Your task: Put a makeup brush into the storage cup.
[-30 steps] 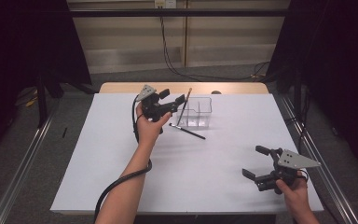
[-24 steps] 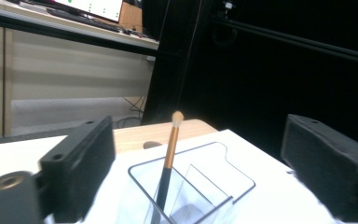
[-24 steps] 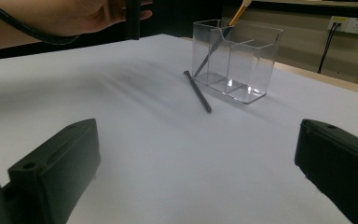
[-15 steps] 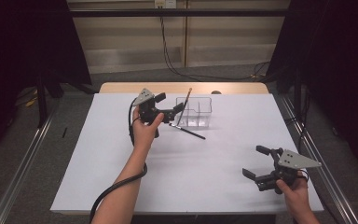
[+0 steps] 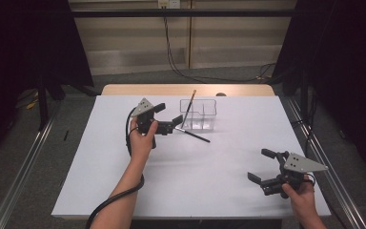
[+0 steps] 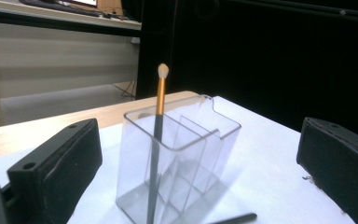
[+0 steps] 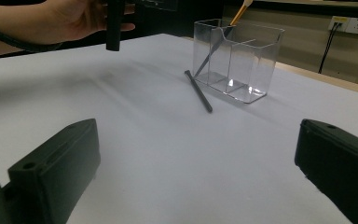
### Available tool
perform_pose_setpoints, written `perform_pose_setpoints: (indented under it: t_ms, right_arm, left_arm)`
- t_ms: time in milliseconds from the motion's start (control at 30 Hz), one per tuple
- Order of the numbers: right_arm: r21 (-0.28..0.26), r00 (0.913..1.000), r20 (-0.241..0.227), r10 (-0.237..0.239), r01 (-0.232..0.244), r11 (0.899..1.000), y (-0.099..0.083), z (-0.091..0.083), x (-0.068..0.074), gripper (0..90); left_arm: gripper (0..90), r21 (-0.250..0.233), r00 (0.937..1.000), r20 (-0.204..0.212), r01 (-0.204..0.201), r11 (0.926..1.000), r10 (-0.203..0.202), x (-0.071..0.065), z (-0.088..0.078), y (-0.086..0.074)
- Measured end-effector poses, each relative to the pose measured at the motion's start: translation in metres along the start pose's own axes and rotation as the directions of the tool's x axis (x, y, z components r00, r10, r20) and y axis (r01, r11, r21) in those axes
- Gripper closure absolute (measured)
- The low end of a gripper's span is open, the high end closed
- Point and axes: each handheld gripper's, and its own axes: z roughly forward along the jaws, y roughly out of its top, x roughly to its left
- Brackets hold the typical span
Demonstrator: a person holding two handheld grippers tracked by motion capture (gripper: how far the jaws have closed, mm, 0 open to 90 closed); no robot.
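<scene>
Brush (image 5: 190,106), the orange-handled one, stood leaning in the left compartment of the clear organiser (image 5: 198,114), its pale tip (image 6: 162,70) poking up above the rim. Nothing touched it any more. The left gripper (image 5: 168,121) had just been opening its jaws, and nothing lay between them now: in the left gripper view the two black pads stood wide on either side of the organiser with clear air around the handle. Compared with a second before, that gripper had drawn back from the organiser toward the left edge of the table and dropped a little, so I judged the brush had been let go into its slot and the hand was pulling clear.

Out from there, a second, dark pencil-like stick (image 5: 192,135) lay flat on the white table cover (image 5: 100,181), just in front of the organiser's near wall, slanting toward the right. It looked like the next thing to go in, and the left gripper was the nearer one to it.

Farther off, near the right front corner of the table, the right gripper (image 5: 260,167) hung above the cover with its jaws spread and empty, in the same spot as a second earlier. The organiser itself sat close to the far edge, about the middle of the table.
</scene>
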Motion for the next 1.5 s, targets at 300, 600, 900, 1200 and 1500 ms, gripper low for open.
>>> perform_pose_setpoints:
  t_ms: [300,600,900,1200,1500]
  right_arm:
    - [0.0,1.0,0.0,-0.002,0.002,1.0,0.0,0.001,0.001,0.0]
    - [-0.002,1.0,0.0,-0.002,0.002,1.0,0.0,0.0,0.001,0.0]
    - [0.002,1.0,-0.006,-0.001,0.001,1.0,0.0,0.002,0.001,0.0]
    - [0.002,1.0,-0.004,0.0,0.0,1.0,0.0,0.003,0.001,0.0]
    - [0.0,1.0,-0.008,0.003,-0.003,1.0,0.0,0.004,0.0,0.0]
  left_arm:
    - [0.0,-0.003,0.9998,0.007,-0.017,0.9998,0.017,0.0,-0.012,-0.006]
    - [0.0,0.014,0.9986,0.008,-0.053,0.9985,0.053,-0.001,-0.025,-0.008]
    - [0.0,0.005,0.9979,0.023,-0.061,0.9981,0.061,-0.001,-0.04,-0.009]
    - [0.0,0.002,0.997,0.022,-0.075,0.9972,0.075,0.001,-0.055,-0.011]
    - [0.0,-0.006,0.9972,0.016,-0.073,0.9973,0.073,0.002,-0.069,-0.013]
